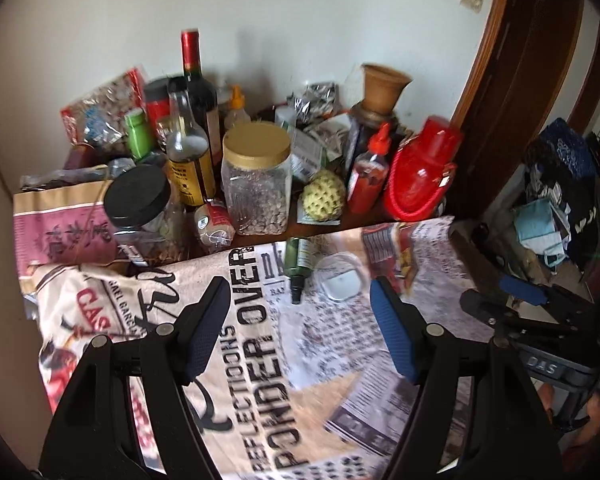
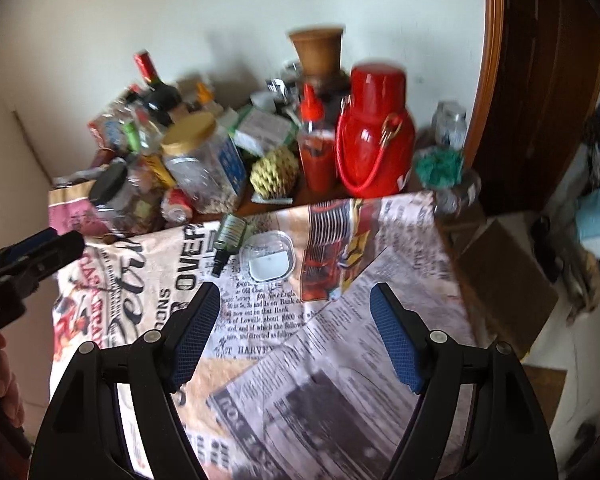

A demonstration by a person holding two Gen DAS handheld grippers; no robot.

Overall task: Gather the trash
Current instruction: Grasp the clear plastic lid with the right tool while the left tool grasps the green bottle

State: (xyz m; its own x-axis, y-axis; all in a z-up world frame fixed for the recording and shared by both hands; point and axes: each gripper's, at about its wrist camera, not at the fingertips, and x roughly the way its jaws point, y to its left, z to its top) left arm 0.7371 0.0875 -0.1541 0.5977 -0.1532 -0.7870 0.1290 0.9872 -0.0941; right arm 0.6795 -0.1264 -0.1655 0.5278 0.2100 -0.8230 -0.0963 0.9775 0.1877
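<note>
Both tongs are standing wide apart and gripping nothing. The left gripper point(image 1: 300, 328) is hanging over the newspaper-print tablecloth point(image 1: 260, 360) near the table's front edge, its blue pads point(image 1: 394, 340) clear of the cloth, with only printed headlines showing between them. The right gripper point(image 2: 296, 332) is doing the same a little further toward the table's right edge, its pads point(image 2: 394, 340) likewise touching nothing; in the left wrist view it is showing as a dark shape point(image 1: 516, 304) off the right edge of the table.

Just ahead of both grippers, around the middle of the cloth, the likely trash is lying loose: a small green spray bottle point(image 1: 298, 268) on its side, nozzle toward the front edge, and just beside it on the right an empty clear plastic container point(image 1: 342, 282), apparently touching or nearly touching the bottle.

Further out, along the back edge against the wall, kept goods are crowding together: a gold-lidded jar point(image 1: 258, 184), a black-lidded jar point(image 1: 140, 208), a wine bottle point(image 1: 196, 92), a red sauce bottle point(image 1: 370, 176), a red flask point(image 1: 424, 168) at the back right corner, and a custard apple point(image 1: 324, 196). A crumpled foil wrapper point(image 1: 312, 100) near the wall may also count as trash.

Judging from this, the collecting is hardly under way: nothing is in either grip, no bin is visible, and the bottle and container are still waiting to be picked up.
</note>
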